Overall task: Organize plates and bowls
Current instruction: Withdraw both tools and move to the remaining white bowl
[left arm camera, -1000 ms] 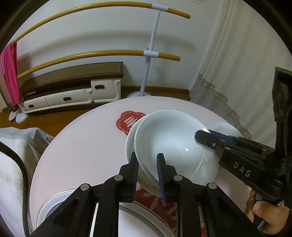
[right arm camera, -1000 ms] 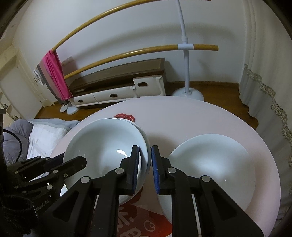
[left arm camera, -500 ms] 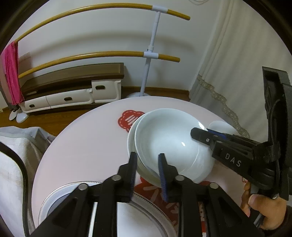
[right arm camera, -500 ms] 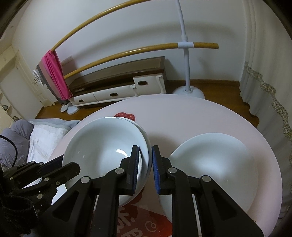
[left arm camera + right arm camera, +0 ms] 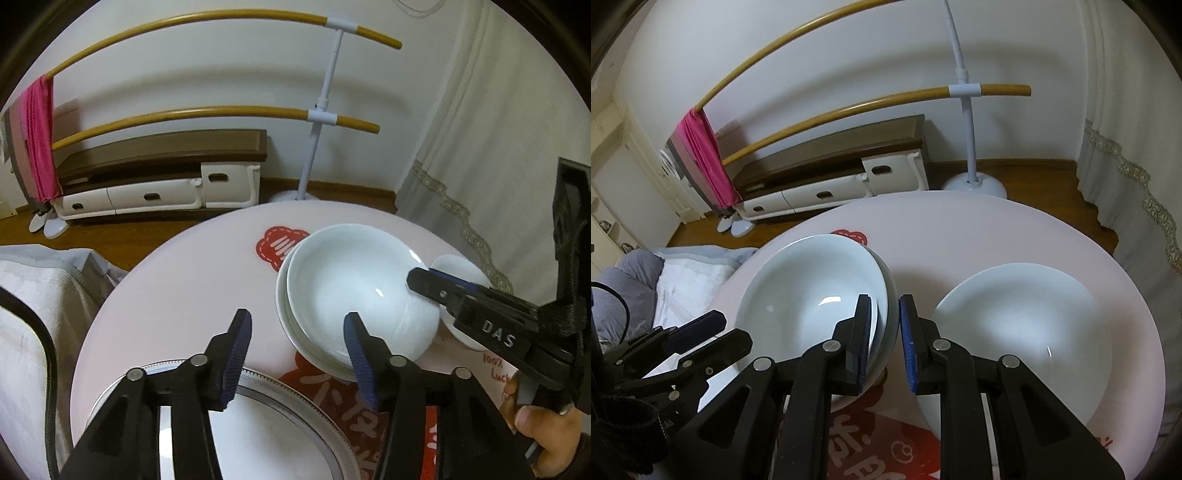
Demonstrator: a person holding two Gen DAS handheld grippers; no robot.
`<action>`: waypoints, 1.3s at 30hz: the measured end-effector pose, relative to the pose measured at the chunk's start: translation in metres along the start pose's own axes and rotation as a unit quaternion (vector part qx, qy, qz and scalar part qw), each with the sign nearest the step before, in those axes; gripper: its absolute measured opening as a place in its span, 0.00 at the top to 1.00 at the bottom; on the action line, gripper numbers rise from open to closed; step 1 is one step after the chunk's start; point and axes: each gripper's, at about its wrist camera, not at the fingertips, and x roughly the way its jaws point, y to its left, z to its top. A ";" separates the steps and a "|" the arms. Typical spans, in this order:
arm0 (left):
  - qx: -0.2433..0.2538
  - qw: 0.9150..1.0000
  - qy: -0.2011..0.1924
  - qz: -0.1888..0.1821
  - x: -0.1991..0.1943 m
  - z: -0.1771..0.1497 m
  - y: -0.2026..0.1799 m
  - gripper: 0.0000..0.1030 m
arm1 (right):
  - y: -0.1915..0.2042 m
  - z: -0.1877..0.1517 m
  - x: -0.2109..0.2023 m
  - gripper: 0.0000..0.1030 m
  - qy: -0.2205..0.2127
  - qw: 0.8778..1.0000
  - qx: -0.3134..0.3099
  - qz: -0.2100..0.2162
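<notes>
Left tongs (image 5: 297,343) have just opened off the stacked bowls' (image 5: 343,291) rim.

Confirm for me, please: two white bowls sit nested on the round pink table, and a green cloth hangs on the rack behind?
Not quite: the cloth is pink, not green, as the right wrist view shows. The two nested white bowls do sit on the round pink table, with the rack behind.

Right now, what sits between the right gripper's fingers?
The near rim of the stacked white bowls, in the right wrist view. The right gripper has just been opening; its fingers straddle that rim, one inside, one outside.
</notes>
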 end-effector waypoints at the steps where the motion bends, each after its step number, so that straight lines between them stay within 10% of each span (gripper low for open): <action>1: -0.002 1.000 -0.002 0.001 -0.002 -0.001 -0.001 0.52 | 0.000 -0.001 -0.005 0.79 -0.004 1.000 0.001 0.003; 21: -0.037 0.992 -0.115 0.024 -0.117 -0.082 -0.070 0.17 | -0.013 -0.048 -0.150 0.33 -0.067 0.997 -0.018 0.024; 39: -0.055 0.994 -0.097 0.015 -0.090 -0.111 -0.153 0.07 | -0.089 -0.058 -0.195 0.29 -0.077 0.997 -0.007 -0.012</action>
